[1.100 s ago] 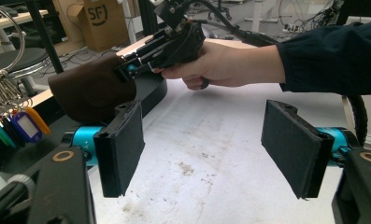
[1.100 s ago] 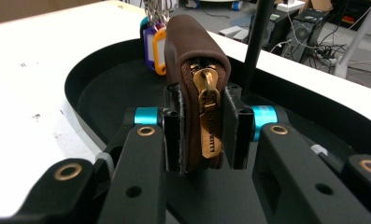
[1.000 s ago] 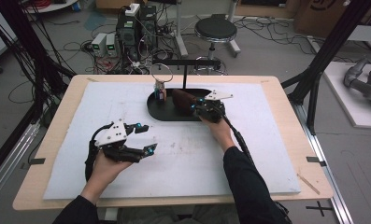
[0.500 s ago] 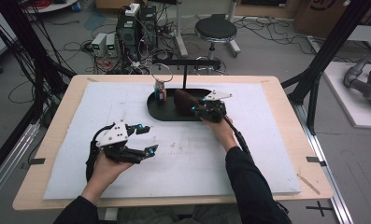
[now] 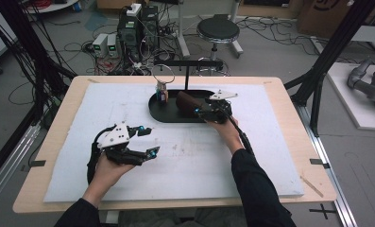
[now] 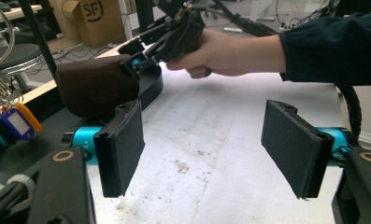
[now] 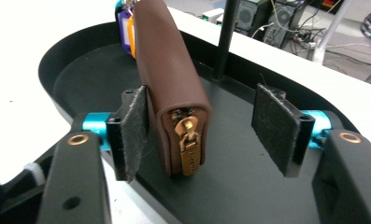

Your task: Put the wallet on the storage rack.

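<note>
A brown zip wallet (image 7: pixel 174 93) stands on its edge in the black oval tray (image 7: pixel 80 70). It also appears in the high view as the wallet (image 5: pixel 187 103). My right gripper (image 7: pixel 206 135) is open around the wallet's zip end and its jaws have just been opening. One of its pads (image 7: pixel 135 135) stands close against the wallet's side, while the other is well clear of it. My left gripper (image 5: pixel 149 141) rests open on the white mat near the front left, with nothing between its pads (image 6: pixel 122 144).
A bunch of keys with coloured tags (image 5: pixel 162 92) hangs from a black stand (image 5: pixel 187 75) at the tray's back. The white mat (image 5: pixel 270 142) covers most of the wooden table. Computers, cables and a stool stand beyond the far edge.
The right gripper's jaws have spread apart around the wallet, which stays in the tray. Both hands have kept their places.
</note>
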`<state>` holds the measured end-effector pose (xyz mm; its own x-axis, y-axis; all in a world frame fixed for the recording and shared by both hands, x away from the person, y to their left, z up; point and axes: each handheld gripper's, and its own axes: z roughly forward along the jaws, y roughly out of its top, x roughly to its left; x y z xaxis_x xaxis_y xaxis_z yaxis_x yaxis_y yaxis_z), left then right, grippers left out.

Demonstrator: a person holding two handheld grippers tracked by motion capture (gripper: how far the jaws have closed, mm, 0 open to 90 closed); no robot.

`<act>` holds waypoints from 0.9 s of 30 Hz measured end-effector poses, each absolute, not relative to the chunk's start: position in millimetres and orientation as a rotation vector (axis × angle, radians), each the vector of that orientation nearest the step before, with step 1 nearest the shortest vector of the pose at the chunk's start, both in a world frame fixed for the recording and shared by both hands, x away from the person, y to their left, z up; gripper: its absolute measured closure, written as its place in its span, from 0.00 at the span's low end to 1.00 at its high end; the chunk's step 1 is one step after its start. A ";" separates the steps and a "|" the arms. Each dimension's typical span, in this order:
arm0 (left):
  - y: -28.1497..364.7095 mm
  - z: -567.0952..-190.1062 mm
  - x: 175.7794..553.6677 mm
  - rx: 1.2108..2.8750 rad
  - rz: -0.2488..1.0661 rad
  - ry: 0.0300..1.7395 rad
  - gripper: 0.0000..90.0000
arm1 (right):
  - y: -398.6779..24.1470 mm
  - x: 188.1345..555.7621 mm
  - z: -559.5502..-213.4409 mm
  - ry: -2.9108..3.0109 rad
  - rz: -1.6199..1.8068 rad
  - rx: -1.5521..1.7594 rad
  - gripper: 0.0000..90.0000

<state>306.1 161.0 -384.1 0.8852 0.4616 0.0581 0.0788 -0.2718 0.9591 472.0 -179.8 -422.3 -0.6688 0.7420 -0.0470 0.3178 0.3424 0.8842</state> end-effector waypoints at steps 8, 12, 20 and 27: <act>167.7 -388.3 312.0 1.819 0.387 0.450 0.33 | -197.7 458.2 -398.4 2.206 1.319 0.891 0.36; 171.9 -388.8 313.9 1.815 0.395 0.466 0.33 | -211.7 449.9 -388.7 2.214 1.350 0.893 0.34; 174.8 -390.1 323.3 1.814 0.410 0.507 0.33 | -248.6 420.0 -373.4 2.199 1.415 0.867 0.32; 171.8 -388.4 325.0 1.800 0.448 0.554 0.33 | -278.9 386.1 -368.0 2.163 1.466 0.866 0.31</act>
